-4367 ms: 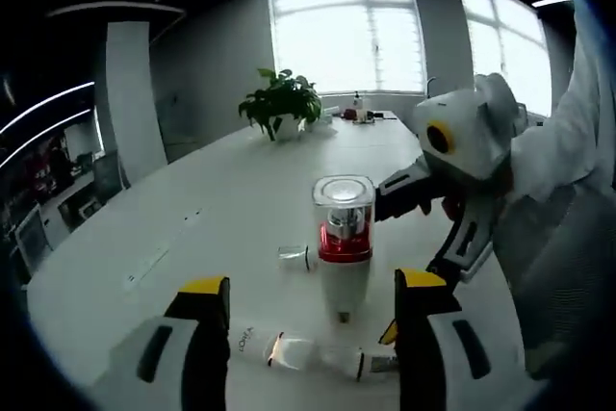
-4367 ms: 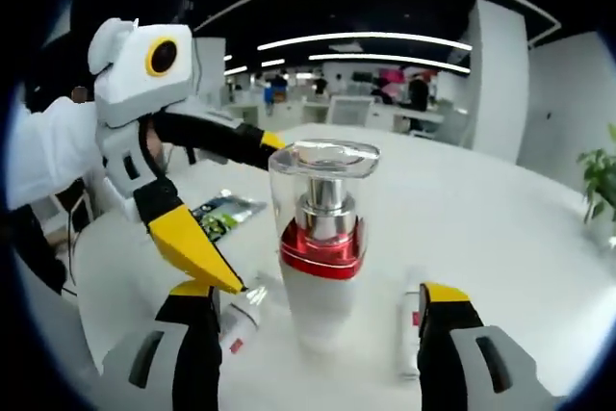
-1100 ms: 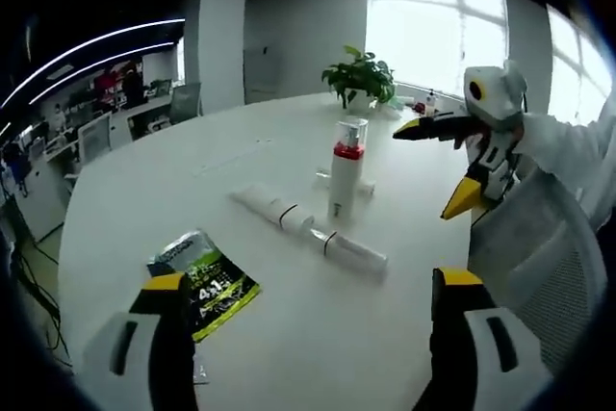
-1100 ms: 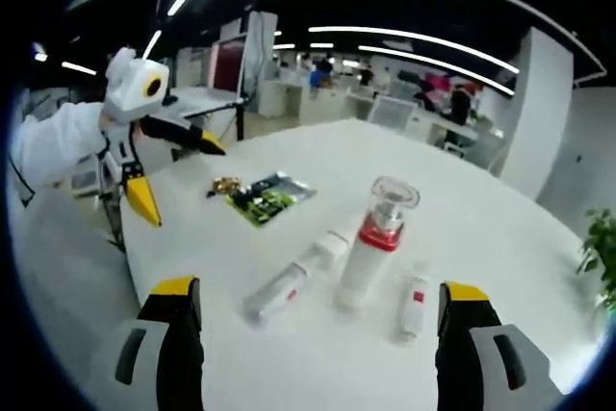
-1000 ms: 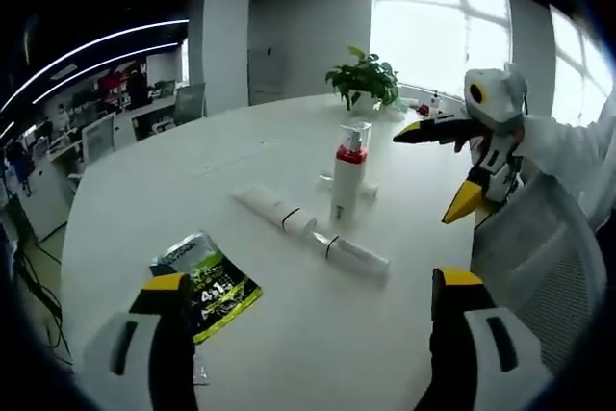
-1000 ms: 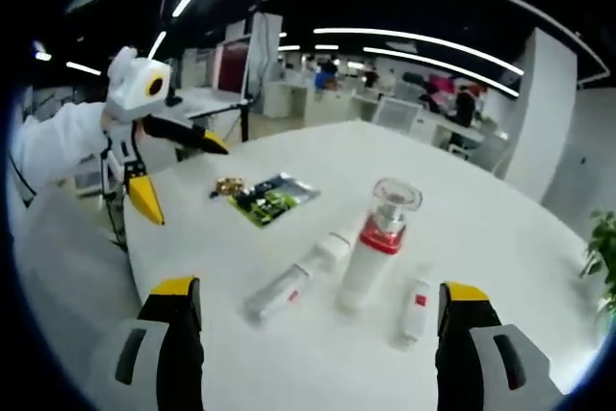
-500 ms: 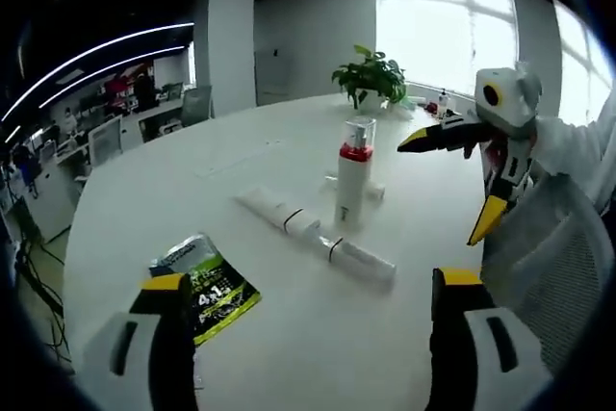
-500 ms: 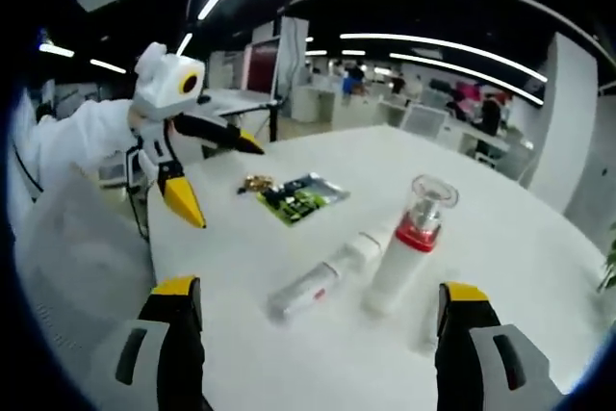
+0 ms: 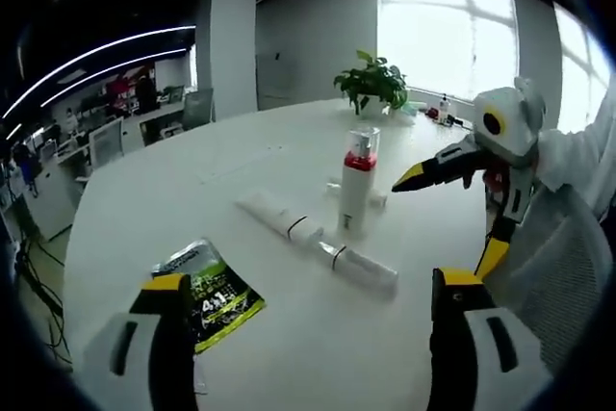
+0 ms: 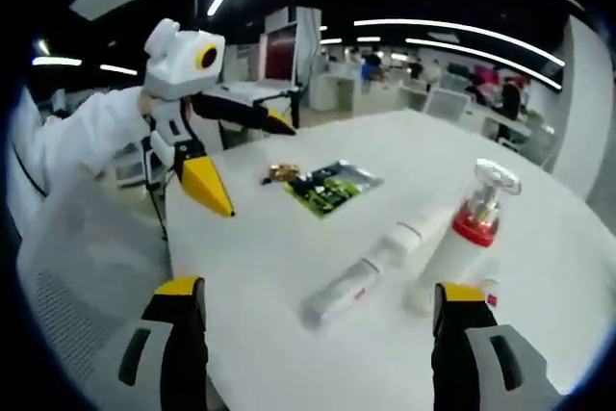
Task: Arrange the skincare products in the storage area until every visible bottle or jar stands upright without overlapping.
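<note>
A white pump bottle [image 9: 357, 186] with a red collar and clear cap stands upright on the white table [image 9: 173, 199]. Two white tubes lie end to end in front of it, one tube [image 9: 279, 215] farther left, the other tube [image 9: 355, 265] nearer me. A small tube [image 9: 377, 197] lies behind the bottle. My left gripper [image 9: 320, 279] is open and well short of them. My right gripper [image 9: 449, 218] hangs open at the table's right side. In the right gripper view the bottle [image 10: 460, 240] stands right of centre, the tubes [image 10: 345, 293] lie before my open right gripper [image 10: 318, 288], and the left gripper [image 10: 258, 170] is open.
A green sachet [image 9: 208, 295] lies flat near my left jaw, also the sachet [image 10: 332, 187] beyond the tubes. A potted plant [image 9: 374, 80] stands at the table's far end. A person's white sleeve [image 10: 82, 141] and a mesh chair back [image 10: 77, 276] sit at the table edge.
Both cameras have shifted. The right gripper has dropped lower and tilted down beside the table. The bottle, tubes and sachet have stayed where they were.
</note>
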Demonstrator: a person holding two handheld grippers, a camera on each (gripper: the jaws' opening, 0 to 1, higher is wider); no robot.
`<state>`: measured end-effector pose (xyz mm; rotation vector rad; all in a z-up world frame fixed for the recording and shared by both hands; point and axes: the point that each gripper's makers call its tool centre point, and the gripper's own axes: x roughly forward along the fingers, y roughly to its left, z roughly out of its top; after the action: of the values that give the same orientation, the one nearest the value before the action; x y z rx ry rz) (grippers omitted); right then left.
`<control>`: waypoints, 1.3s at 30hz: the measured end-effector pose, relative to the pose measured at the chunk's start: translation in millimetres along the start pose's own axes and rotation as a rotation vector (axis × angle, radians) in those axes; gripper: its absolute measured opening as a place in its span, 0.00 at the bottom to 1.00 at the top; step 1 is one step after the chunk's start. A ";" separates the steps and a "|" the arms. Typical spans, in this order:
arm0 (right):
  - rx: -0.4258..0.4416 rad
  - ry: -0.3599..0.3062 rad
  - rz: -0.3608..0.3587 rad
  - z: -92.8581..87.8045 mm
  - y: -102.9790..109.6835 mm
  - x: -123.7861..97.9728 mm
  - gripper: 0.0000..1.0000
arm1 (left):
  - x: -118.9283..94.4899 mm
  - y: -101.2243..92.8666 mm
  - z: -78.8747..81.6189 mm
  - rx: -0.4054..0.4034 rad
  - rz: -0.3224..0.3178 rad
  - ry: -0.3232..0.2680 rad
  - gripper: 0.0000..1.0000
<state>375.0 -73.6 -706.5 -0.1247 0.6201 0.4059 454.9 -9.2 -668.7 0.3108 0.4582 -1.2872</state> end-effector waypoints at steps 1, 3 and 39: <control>0.012 0.010 0.003 -2.5 0.9 4.1 0.92 | -0.2 3.4 -1.6 -0.006 -0.002 0.000 0.99; 0.011 0.024 0.004 -6.1 1.1 11.4 0.91 | -1.6 9.5 -3.3 -0.015 -0.007 -0.006 0.99; 0.055 0.114 -0.172 -29.5 -29.8 92.4 0.68 | -13.5 17.5 -17.0 -0.094 -0.006 -0.053 0.99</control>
<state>439.4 -77.1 -784.8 -0.1484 0.7260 0.2163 466.3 14.7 -677.4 0.1954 0.4732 -1.2724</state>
